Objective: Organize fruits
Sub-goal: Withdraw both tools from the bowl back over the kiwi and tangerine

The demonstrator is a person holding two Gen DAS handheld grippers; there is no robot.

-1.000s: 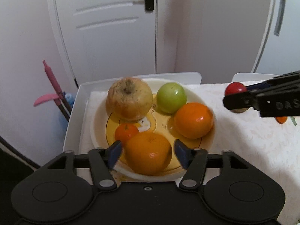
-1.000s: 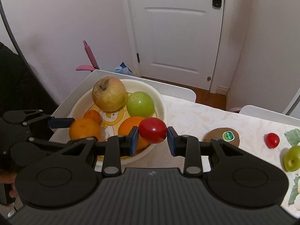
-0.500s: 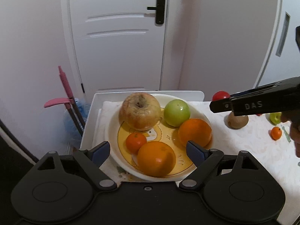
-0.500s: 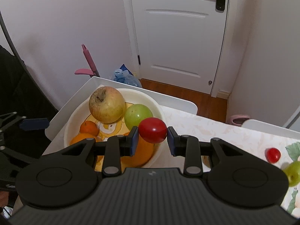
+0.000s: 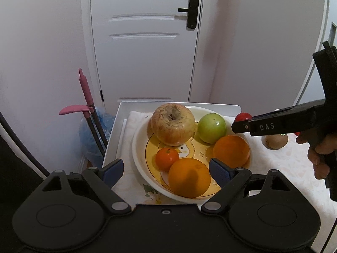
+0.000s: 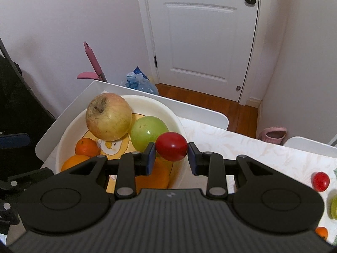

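Note:
A white bowl (image 5: 137, 147) (image 6: 147, 99) holds a big yellowish apple (image 5: 172, 124) (image 6: 108, 116), a green apple (image 5: 211, 127) (image 6: 147, 132), two oranges (image 5: 231, 150) (image 5: 189, 178) and a small tangerine (image 5: 167, 159) (image 6: 86, 146). My left gripper (image 5: 166, 168) hangs open over the bowl's near rim, its pads clear of the front orange. My right gripper (image 6: 171, 149) (image 5: 240, 124) holds a red cherry tomato (image 6: 171, 149) (image 5: 242, 117) above the bowl's right rim. Its jaws are just starting to open, and the pads are still on the tomato.
On the patterned tablecloth to the right lie a kiwi (image 5: 274, 142), another cherry tomato (image 6: 320, 181), a green fruit (image 6: 333, 208) and a small orange fruit (image 6: 321, 232). The bowl sits near the table's left end (image 5: 113, 130). A pink-handled mop (image 5: 84, 88) leans beyond it.
My left gripper let go of the front orange, opened wide and drew back and up. My right gripper carried the tomato leftward to the bowl's right rim.

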